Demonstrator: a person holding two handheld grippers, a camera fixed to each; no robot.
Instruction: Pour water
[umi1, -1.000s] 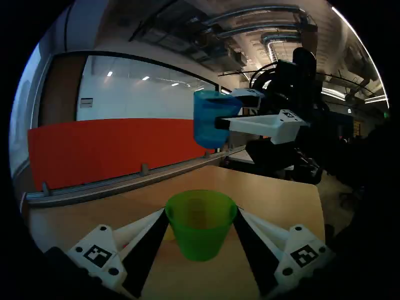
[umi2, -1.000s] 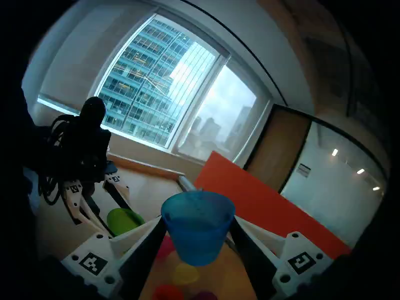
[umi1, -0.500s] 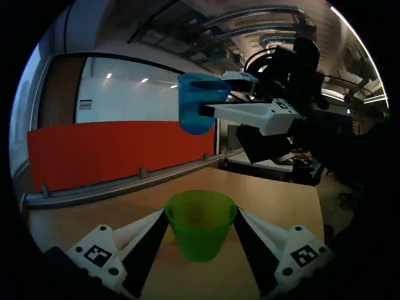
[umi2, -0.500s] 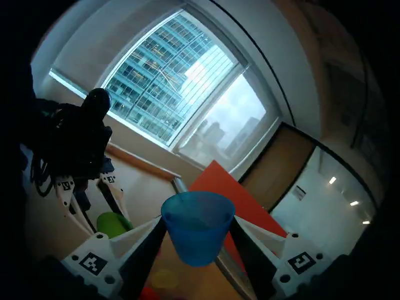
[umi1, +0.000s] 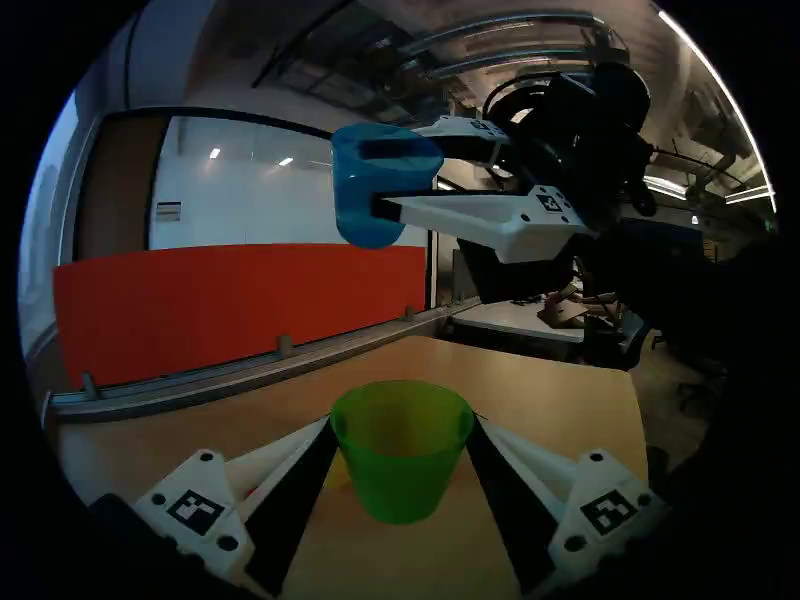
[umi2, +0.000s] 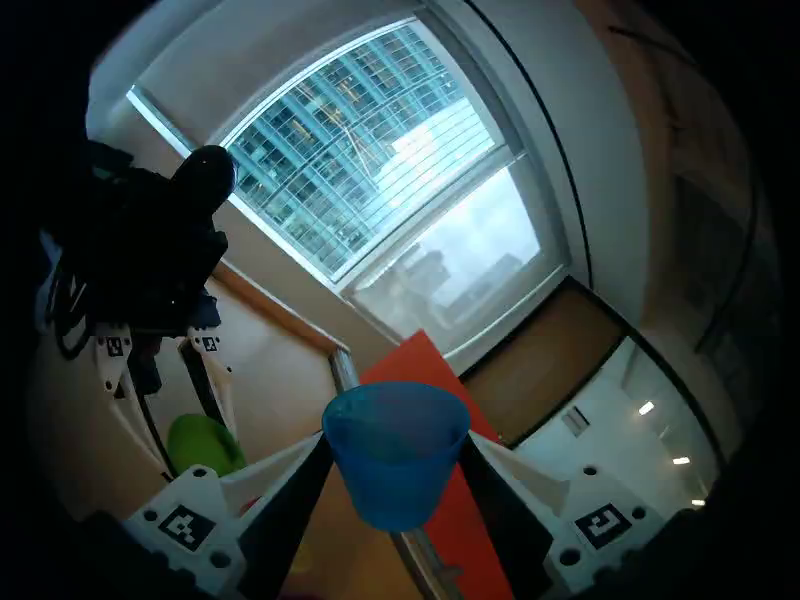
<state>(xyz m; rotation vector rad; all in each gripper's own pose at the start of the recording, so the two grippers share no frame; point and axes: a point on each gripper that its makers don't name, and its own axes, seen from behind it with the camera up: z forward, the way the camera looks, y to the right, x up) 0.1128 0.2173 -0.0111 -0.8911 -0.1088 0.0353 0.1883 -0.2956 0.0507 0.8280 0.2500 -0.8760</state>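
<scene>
the left gripper view is dim, lit by ceiling strip lights (umi1: 665, 186) at upper right; the green cup (umi1: 402, 460) is sharp. in the right gripper view daylight pours through the window (umi2: 400, 180), blown out in places, backlighting the blue cup (umi2: 396, 455). straight lines bow toward the edges.

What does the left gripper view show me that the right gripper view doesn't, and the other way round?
The left gripper view looks into the room: you get ceiling pipes, desks at the back, and the blue cup seen from the side, raised high. The right gripper view faces a big window with tall buildings outside, and looks at the blue cup from close behind. Both share the blue cup, the green cup and the orange panel.
</scene>
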